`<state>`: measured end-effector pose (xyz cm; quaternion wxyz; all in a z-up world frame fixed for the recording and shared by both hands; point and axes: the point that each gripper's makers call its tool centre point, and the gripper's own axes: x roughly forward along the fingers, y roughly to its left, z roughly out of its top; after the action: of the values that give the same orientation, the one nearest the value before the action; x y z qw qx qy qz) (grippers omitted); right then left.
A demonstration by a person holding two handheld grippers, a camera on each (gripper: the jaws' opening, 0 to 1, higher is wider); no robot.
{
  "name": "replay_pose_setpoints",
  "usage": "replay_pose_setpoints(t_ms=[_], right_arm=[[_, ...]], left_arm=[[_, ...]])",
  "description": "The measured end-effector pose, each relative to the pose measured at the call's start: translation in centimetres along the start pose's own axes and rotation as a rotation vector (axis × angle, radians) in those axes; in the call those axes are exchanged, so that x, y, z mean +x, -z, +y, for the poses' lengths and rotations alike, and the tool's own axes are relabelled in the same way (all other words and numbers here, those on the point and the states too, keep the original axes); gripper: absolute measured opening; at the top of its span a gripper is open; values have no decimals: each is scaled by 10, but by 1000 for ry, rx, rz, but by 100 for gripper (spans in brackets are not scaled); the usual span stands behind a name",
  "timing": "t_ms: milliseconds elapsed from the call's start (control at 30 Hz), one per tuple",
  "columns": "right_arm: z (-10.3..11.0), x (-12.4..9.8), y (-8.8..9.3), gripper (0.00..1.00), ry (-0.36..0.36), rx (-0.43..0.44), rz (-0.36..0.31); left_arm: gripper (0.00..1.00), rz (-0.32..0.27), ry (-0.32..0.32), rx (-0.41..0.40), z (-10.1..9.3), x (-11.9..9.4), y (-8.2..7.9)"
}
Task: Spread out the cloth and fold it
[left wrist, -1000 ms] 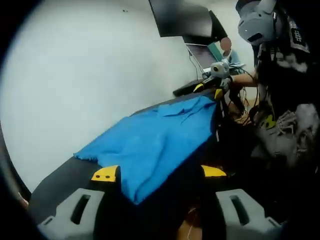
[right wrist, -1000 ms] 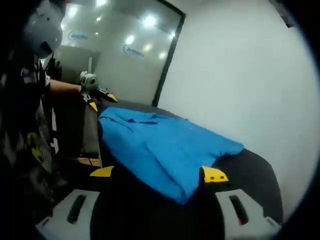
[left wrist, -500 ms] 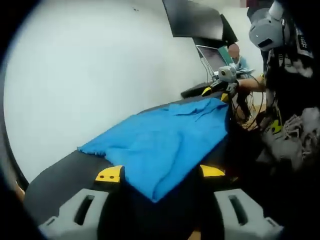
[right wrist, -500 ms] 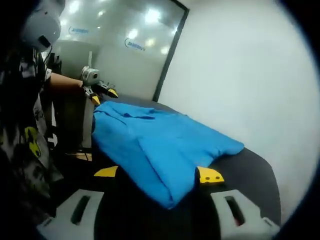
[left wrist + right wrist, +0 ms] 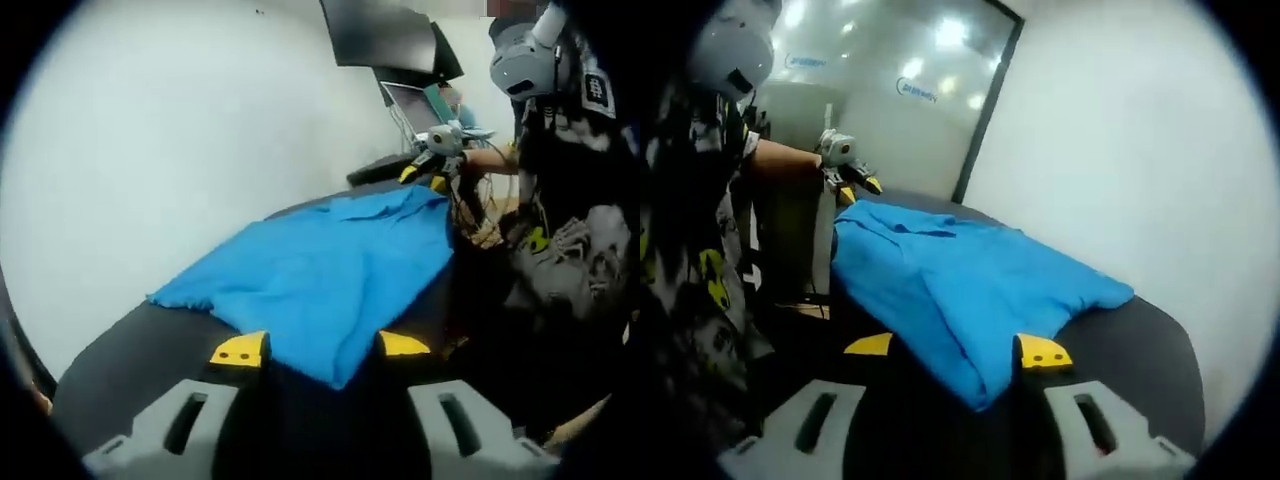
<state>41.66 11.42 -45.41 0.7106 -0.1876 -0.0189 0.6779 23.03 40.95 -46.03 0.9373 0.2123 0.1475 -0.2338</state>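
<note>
A blue cloth [image 5: 320,270] lies spread along a dark table [image 5: 130,345], one long edge hanging over the table's side. My left gripper [image 5: 321,348] is open, and the cloth's near corner droops between its yellow-tipped jaws. At the far corner, my right gripper [image 5: 425,172] hovers in the person's hand. In the right gripper view the same cloth [image 5: 950,275] runs away from me over the table [image 5: 1130,340]. My right gripper [image 5: 955,350] is open around its near corner, and the left gripper [image 5: 858,188] sits by the far corner.
A white wall [image 5: 180,130] runs along the table's far side. The person [image 5: 570,200] stands at the table's open side, wearing a grey headset. A laptop [image 5: 415,105] and a dark screen [image 5: 375,35] stand beyond the table's end. A glass wall [image 5: 890,90] reflects ceiling lights.
Both grippers' jaws have narrowed around the cloth's corners. The corners now reach further down between the jaws, and the cloth's edge has drawn in a little.
</note>
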Motion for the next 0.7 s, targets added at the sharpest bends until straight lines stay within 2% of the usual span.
replay_pose_setpoints(t_ms=[33, 167, 233, 300, 433, 567, 700], right_arm=[[2, 0, 0, 37, -12, -3, 0], [1, 2, 0, 36, -13, -11, 3], [-2, 1, 1, 34, 9, -21, 5], [-7, -1, 4, 29, 33, -39, 15], [-11, -6, 6, 28, 73, -72, 26], [-8, -7, 6, 23, 66, -79, 32], [-8, -2, 6, 20, 53, -69, 37]], left_arm=[[38, -16, 6, -19, -1, 3, -3], [38, -15, 10, 5, -1, 9, -5], [37, -20, 2, -3, 0, 10, -5], [34, -31, -8, -46, 1, 9, -4], [31, -48, -41, -48, 4, 6, 0], [27, -39, -37, -31, 1, 6, -2], [26, -46, -32, -38, 2, 10, -2]])
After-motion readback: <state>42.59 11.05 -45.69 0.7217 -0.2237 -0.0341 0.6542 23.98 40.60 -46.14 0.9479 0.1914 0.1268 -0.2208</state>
